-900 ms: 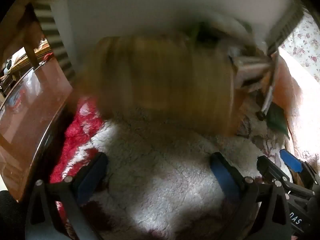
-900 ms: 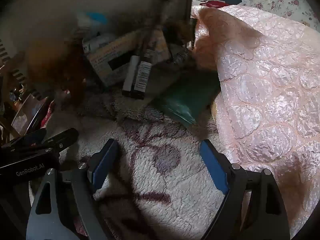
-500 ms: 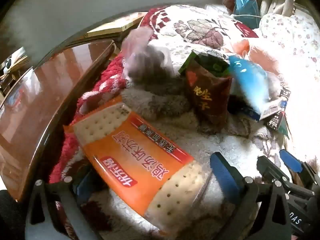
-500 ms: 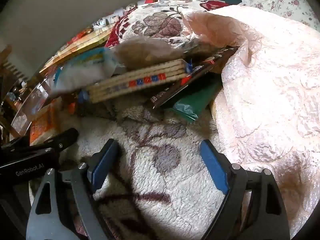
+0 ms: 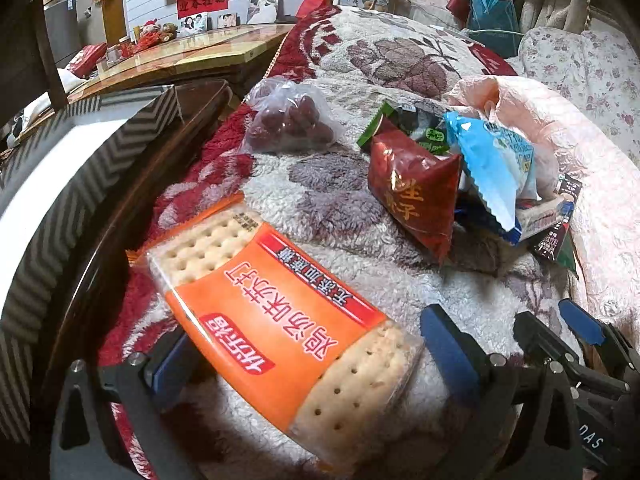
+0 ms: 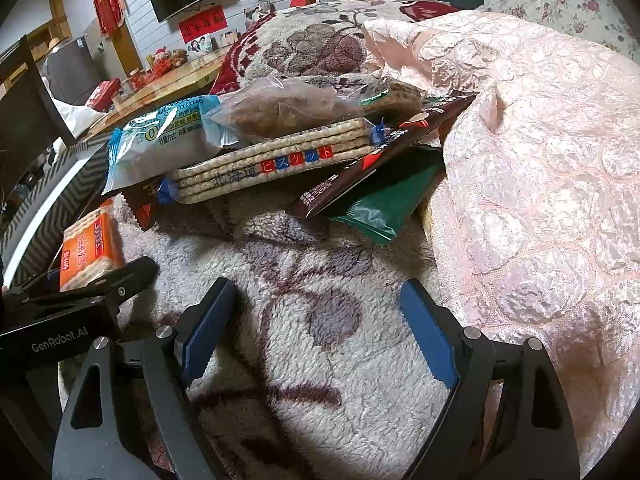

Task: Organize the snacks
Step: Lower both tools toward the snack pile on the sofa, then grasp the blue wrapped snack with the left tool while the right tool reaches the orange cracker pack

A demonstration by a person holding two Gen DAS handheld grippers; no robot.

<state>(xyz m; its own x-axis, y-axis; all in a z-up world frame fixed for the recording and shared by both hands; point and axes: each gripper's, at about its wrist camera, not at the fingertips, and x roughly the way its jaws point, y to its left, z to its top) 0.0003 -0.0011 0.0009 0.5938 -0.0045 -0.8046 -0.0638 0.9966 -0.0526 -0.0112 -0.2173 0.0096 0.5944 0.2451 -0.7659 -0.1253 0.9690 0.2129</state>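
Note:
An orange cracker pack (image 5: 280, 320) lies flat on the fleece blanket (image 5: 360, 272). It sits between the wide-apart jaws of my left gripper (image 5: 304, 328), which is open; the pads do not press it. Further on lie a bag of red dates (image 5: 288, 124), a dark red packet (image 5: 416, 192) and a blue-white packet (image 5: 496, 160). My right gripper (image 6: 316, 292) is open over bare blanket. Ahead of it is a heap: a long biscuit pack (image 6: 272, 160), a clear bag of brown snacks (image 6: 280, 108), a brown sachet (image 6: 380, 152) and a green packet (image 6: 384, 208).
A pink quilt (image 6: 540, 160) rises along the right of the heap. At the left stands a white thing with a chevron-striped edge (image 5: 48, 184), beside a dark wooden rim (image 5: 160, 152). A glossy table (image 5: 180, 56) with photos lies beyond.
A white surface and blurred, moving packets filled both views a second ago. The packets now lie still on the blanket and the white thing stands off to the left. Both grippers kept their places.

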